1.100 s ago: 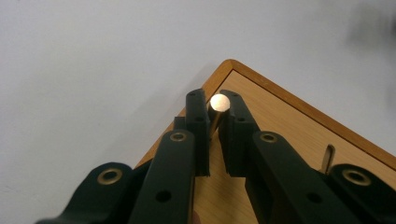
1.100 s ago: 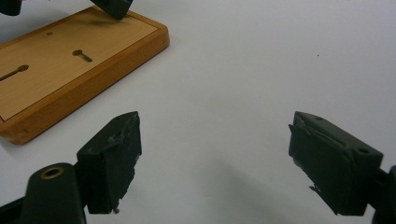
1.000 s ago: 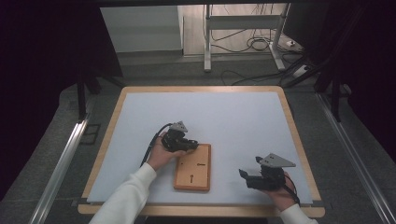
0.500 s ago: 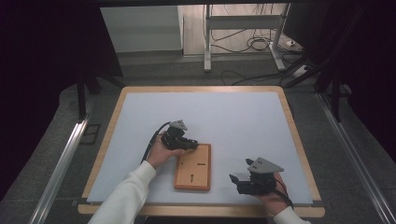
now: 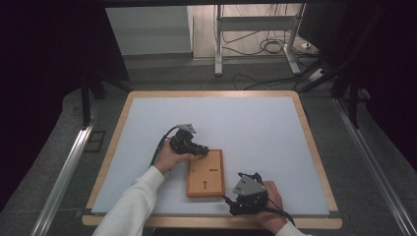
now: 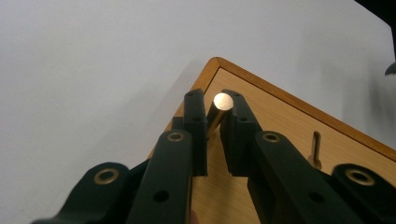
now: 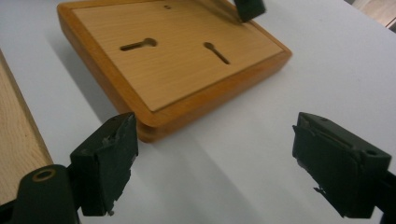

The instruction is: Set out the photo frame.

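Note:
A flat wooden board [image 5: 205, 173] with two keyhole slots lies on the white mat near the table's front. My left gripper [image 5: 202, 148] rests at the board's far left corner, and in the left gripper view [image 6: 214, 101] its jaws are shut on a small brass-coloured peg [image 6: 223, 100] standing over that corner. A slot [image 6: 316, 148] shows further along the board. My right gripper [image 5: 236, 191] sits low at the board's front right corner. In the right gripper view it [image 7: 215, 158] is open wide, with the board [image 7: 187, 65] just ahead and nothing between its fingers.
The white mat [image 5: 255, 128] covers a wood-framed table [image 5: 314, 147]; its wooden front edge [image 7: 18, 154] runs close beside my right gripper. Cables and metal stand legs [image 5: 255, 44] are on the floor beyond the table.
My right gripper has slid left along the table's front edge, closer to the board's front right corner. The left hand and the board have stayed put.

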The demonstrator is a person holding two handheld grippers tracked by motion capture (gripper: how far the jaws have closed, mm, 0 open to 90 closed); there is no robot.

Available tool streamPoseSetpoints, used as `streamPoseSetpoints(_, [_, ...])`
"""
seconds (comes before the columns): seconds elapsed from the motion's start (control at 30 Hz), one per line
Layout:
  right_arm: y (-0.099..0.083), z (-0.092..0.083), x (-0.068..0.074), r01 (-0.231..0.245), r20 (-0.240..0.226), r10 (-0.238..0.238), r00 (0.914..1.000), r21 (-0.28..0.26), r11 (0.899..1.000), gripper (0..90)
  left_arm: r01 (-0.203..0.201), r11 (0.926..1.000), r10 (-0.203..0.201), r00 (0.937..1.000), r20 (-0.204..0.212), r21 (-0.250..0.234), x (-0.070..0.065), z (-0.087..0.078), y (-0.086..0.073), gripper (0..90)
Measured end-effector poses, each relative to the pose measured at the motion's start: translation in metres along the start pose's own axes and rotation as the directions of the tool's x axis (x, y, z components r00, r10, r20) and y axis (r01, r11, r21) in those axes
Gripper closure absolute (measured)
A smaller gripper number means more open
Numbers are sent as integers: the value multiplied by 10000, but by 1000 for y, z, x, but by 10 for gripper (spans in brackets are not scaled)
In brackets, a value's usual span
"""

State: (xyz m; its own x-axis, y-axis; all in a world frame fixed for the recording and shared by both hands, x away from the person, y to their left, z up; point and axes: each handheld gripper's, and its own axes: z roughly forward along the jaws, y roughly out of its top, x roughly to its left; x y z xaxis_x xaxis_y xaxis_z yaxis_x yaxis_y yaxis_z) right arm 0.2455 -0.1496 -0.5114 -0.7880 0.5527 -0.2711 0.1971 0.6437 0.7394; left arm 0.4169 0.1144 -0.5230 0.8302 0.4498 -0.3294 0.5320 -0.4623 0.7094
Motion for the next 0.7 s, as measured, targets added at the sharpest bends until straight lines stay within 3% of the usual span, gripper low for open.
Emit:
streamPoseSetpoints(0.03, [0, 0, 0, 0, 0, 0, 10000, 0, 10000, 145, 0, 10000, 0, 10000, 0, 0, 0, 0, 0, 812])
streamPoseSetpoints(0.07, [3, 6, 7, 427, 101, -429, 9990, 197, 9989, 132, 30, 10000, -30, 10000, 73, 0, 1, 0, 0, 812])
streamPoseSetpoints(0.1, [3, 6, 7, 427, 101, -429, 9990, 197, 9989, 132, 30, 10000, -30, 10000, 73, 0, 1, 0, 0, 812])
streamPoseSetpoints(0.13, [5, 12, 12, 817, 166, -823, 9965, 360, 9960, 127, 71, 10000, -71, 9999, 122, -21, 2, 0, 0, 812])
streamPoseSetpoints(0.2, [6, 14, 14, 930, 174, -938, 9954, 405, 9948, 124, 82, 10000, -82, 9998, 174, -1, 3, 0, 0, 813])
streamPoseSetpoints(0.27, [10, 22, 22, 1386, 282, -1405, 9897, 602, 9885, 123, 144, 9999, -144, 9995, 283, -18, 5, 0, 0, 812])
streamPoseSetpoints(0.6, [18, 40, 34, 1989, 841, -2057, 9750, 828, 9765, 136, 249, 9997, -246, 9992, 328, -81, 5, 0, -1, 811])
streamPoseSetpoints(0.63, [19, 41, 35, 2095, 930, -2163, 9719, 772, 9747, 143, 309, 9994, -305, 9991, 297, -129, 5, 0, -1, 811])
streamPoseSetpoints(0.67, [20, 41, 37, 2301, 1277, -2369, 9631, 655, 9710, 164, 308, 9994, -305, 9994, 184, -171, 5, 0, -1, 818])
streamPoseSetpoints(0.7, [20, 41, 37, 2301, 1277, -2369, 9631, 655, 9710, 164, 308, 9994, -305, 9994, 184, -171, 5, 0, -1, 821])
